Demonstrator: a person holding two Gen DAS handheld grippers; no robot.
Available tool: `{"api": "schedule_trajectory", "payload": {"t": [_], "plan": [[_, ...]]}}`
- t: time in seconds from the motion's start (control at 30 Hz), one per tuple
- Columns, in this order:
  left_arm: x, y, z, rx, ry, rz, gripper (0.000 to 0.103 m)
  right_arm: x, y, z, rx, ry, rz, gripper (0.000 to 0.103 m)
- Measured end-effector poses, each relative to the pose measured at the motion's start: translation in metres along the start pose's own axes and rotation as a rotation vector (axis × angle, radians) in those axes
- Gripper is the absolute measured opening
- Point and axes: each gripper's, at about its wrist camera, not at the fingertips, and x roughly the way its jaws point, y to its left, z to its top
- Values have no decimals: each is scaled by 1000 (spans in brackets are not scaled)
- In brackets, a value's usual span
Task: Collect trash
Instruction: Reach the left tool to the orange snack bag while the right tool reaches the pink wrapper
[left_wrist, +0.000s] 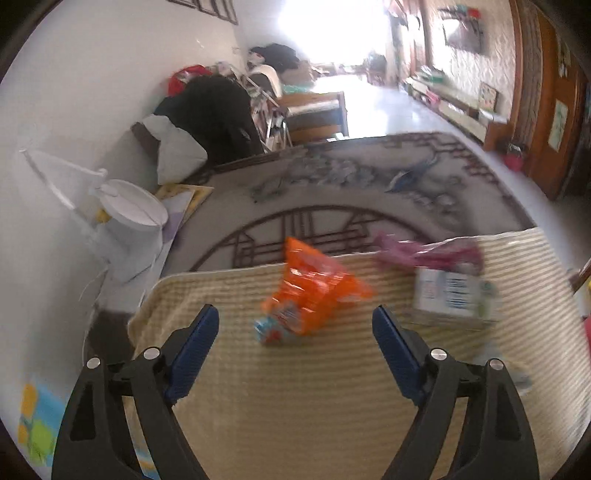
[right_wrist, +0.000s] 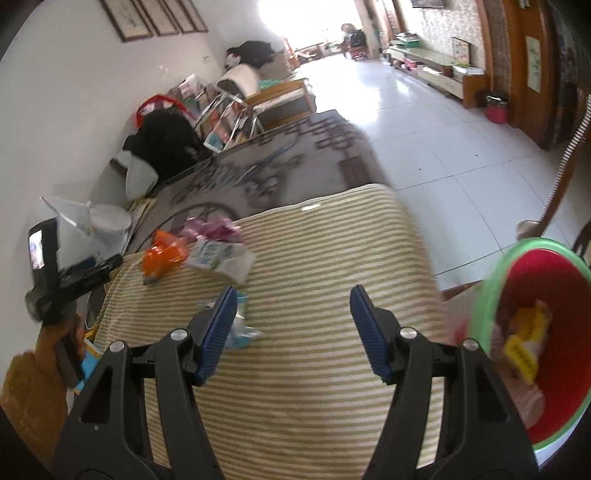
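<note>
two pairs of tongs hang over a table covered with a yellow-and-white striped cloth (left_wrist: 295, 406), both tilted down toward it and both with jaws apart and nothing between them. the left tongs (left_wrist: 295, 325) stand wide open just short of an orange snack wrapper (left_wrist: 314, 291), which lies crumpled on the cloth; beyond it, near the far edge, lie a pink wrapper (left_wrist: 432, 251) and, to its right, a white carton with blue print (left_wrist: 454, 295), all blurred. the right tongs (right_wrist: 293, 314) are open above a bare stretch of cloth, with a small clear-and-blue plastic scrap (right_wrist: 240, 325) lying just beside the left pad. in the right wrist view a red bin with a green rim (right_wrist: 491, 295) stands off the table's right edge, with a yellow packet (right_wrist: 524, 343) and other pale rubbish inside it. past the table lie a patterned rug (left_wrist: 369, 184), a white tiled floor (right_wrist: 424, 129) and a white lidded pail (left_wrist: 133, 214) by the wall.
</note>
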Motion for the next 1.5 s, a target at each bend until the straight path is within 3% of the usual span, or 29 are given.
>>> {"api": "schedule_trajectory", "payload": {"t": [0.13, 0.23, 0.33, 0.4, 0.47, 0.63, 0.87, 0.9, 0.97, 1.13, 1.23, 1.4, 1.47, 1.5], "plan": [[64, 15, 5, -2, 115, -128, 82, 28, 38, 18, -37, 29, 20, 65], [101, 15, 3, -17, 163, -158, 82, 48, 67, 35, -94, 53, 22, 70], [127, 20, -2, -96, 205, -212, 80, 73, 88, 49, -162, 97, -5, 73], [131, 22, -4, -119, 188, -208, 57, 89, 95, 54, -162, 121, -15, 73], [130, 23, -7, -108, 181, -222, 44, 103, 99, 57, -155, 138, -15, 73], [102, 41, -20, -151, 124, -273, 40, 150, 111, 65, -214, 179, -66, 70], [65, 52, -46, -175, 125, -309, 41, 233, 111, 83, -239, 275, -106, 70], [64, 51, -46, -164, 125, -307, 41, 243, 114, 81, -262, 300, -111, 69], [61, 46, -48, -128, 122, -294, 45, 263, 120, 73, -307, 363, -109, 39], [59, 38, -55, -70, 95, -259, 56, 252, 120, 61, -274, 373, -10, 29], [60, 37, -53, -70, 81, -250, 70, 227, 118, 50, -241, 350, 33, 27], [73, 30, -45, -66, 61, -225, 71, 172, 106, 40, -127, 254, 68, 27], [78, 24, -44, -53, 70, -218, 67, 149, 103, 36, -76, 207, 78, 27], [84, 22, -44, -57, 88, -224, 60, 137, 101, 34, -56, 182, 86, 27]]}}
